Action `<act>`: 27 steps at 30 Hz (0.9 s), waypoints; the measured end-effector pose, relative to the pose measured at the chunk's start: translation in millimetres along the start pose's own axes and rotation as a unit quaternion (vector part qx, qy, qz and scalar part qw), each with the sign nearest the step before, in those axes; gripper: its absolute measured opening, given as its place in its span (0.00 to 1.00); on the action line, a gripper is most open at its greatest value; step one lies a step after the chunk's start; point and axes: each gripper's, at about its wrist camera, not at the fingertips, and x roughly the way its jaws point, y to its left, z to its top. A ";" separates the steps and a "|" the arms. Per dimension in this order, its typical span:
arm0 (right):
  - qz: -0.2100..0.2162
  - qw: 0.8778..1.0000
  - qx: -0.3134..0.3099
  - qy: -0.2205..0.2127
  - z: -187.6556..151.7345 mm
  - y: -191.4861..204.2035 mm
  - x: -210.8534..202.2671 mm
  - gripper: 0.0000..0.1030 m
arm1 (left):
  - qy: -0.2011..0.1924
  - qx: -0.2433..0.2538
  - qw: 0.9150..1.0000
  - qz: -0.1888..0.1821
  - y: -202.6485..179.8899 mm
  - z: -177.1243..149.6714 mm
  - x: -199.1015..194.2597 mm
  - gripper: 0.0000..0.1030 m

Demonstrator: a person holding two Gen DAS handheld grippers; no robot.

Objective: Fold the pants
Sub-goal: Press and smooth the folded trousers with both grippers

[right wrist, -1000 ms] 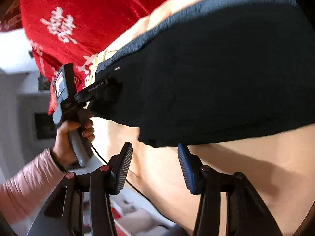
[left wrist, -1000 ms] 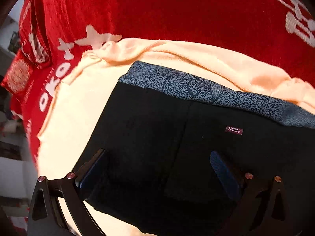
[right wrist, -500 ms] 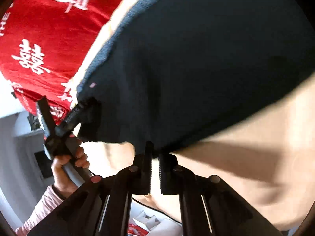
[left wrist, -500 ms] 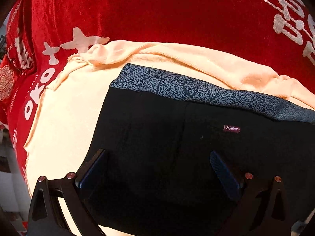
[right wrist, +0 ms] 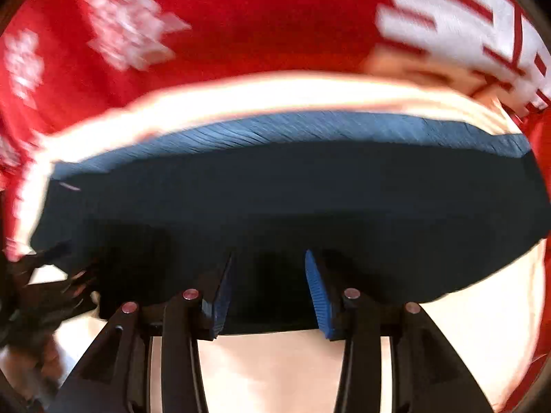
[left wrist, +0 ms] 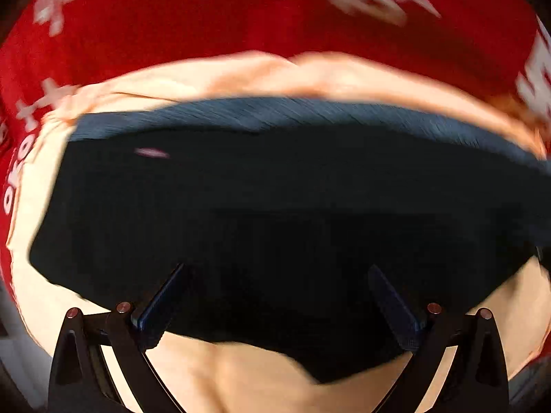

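Left gripper (left wrist: 275,296): jaws spread wide, over black pants (left wrist: 275,213) | Right gripper (right wrist: 268,285): jaws parted, nothing between them, at pants' near edge | Pants: flat on peach sheet (left wrist: 258,378) | Beyond: red blanket (left wrist: 206,17), blurred

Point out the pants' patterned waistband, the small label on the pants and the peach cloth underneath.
waistband (left wrist: 292,113): left wrist view, band's middle.
label (left wrist: 151,153): left wrist view, blurred pink tag.
peach cloth (right wrist: 275,371): right wrist view, bare near part.
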 end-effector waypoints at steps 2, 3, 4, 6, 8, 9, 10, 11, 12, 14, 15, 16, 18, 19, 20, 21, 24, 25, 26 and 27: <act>0.015 1.000 -0.004 -0.019 -11.0 -9.3 2.6 0.43 | -0.002 0.014 1.000 0.018 -19.1 -16.0 8.8 1.00; 0.007 1.000 -0.023 -0.017 -16.5 -5.2 -0.3 0.43 | -0.020 0.002 1.000 0.024 -19.0 -21.1 4.3 1.00; -0.002 0.999 -0.041 -0.022 -21.2 0.1 -5.5 0.43 | -0.014 0.005 1.000 0.024 -19.7 -23.7 4.4 1.00; -0.001 0.999 -0.047 -0.024 -26.1 3.9 -13.1 0.43 | -0.002 0.000 1.000 0.020 -16.6 -24.8 1.9 1.00; 0.034 0.999 -0.018 -0.015 -28.5 -4.4 -22.4 0.44 | 0.018 -0.011 0.999 0.029 -15.1 -21.1 -1.3 1.00; 0.051 0.999 -0.002 -0.012 -30.4 -11.1 -26.1 0.46 | 0.022 -0.012 0.999 0.038 -16.6 -19.2 -3.7 1.00; 0.071 0.997 0.020 -0.006 -32.8 -18.9 -30.4 0.47 | 0.025 -0.011 0.999 0.046 -19.4 -17.5 -6.2 1.00; 0.081 0.996 0.033 -0.003 -34.6 -24.9 -33.5 0.52 | 0.029 -0.007 0.998 0.054 -25.5 -15.9 -9.4 1.00; 0.091 0.995 0.046 0.001 -37.9 -34.0 -37.6 0.54 | 0.031 -0.004 0.998 0.055 -31.2 -15.2 -11.7 1.00; 0.093 0.994 0.058 0.003 -46.2 -46.1 -43.7 0.58 | 0.032 0.003 0.998 0.056 -45.5 -13.2 -16.7 1.00; 0.090 0.994 0.065 0.006 -49.8 -56.4 -47.7 0.61 | 0.032 0.007 0.998 0.055 -52.8 -12.9 -18.8 1.00; 0.088 0.994 0.071 0.008 -52.5 -66.2 -49.9 0.62 | 0.034 0.012 0.998 0.053 -62.2 -12.3 -20.6 1.00; 0.087 0.993 0.080 0.012 -67.8 -92.7 -48.7 0.62 | 0.039 0.017 0.998 0.050 -72.0 -12.0 -24.8 1.00; 0.084 0.993 0.085 0.015 -71.3 -105.1 -47.1 0.62 | 0.041 0.019 0.998 0.047 -80.9 -11.2 -25.5 1.00; 0.080 0.993 0.089 0.018 -73.3 -112.3 -45.4 0.62 | 0.042 0.021 0.998 0.044 -88.3 -10.2 -25.7 1.00; 0.077 0.992 0.096 0.021 -74.8 -119.3 -43.3 0.62 | 0.043 0.024 0.998 0.043 -94.0 -9.0 -25.4 1.00; 0.072 0.990 0.120 0.031 -80.5 -142.4 -38.5 0.63 | 0.047 0.035 0.997 0.043 -115.8 -6.1 -24.9 1.00; 0.072 0.989 0.126 0.033 -82.3 -149.0 -37.8 0.63 | 0.047 0.037 0.997 0.042 -121.9 -5.7 -25.0 1.00; 0.073 0.988 0.134 0.036 -84.9 -156.1 -36.6 0.63 | 0.048 0.040 0.997 0.042 -129.9 -4.7 -25.1 1.00; 0.074 0.987 0.138 0.037 -86.4 -160.2 -36.2 0.63 | 0.050 0.043 0.997 0.040 -135.6 -4.2 -25.0 1.00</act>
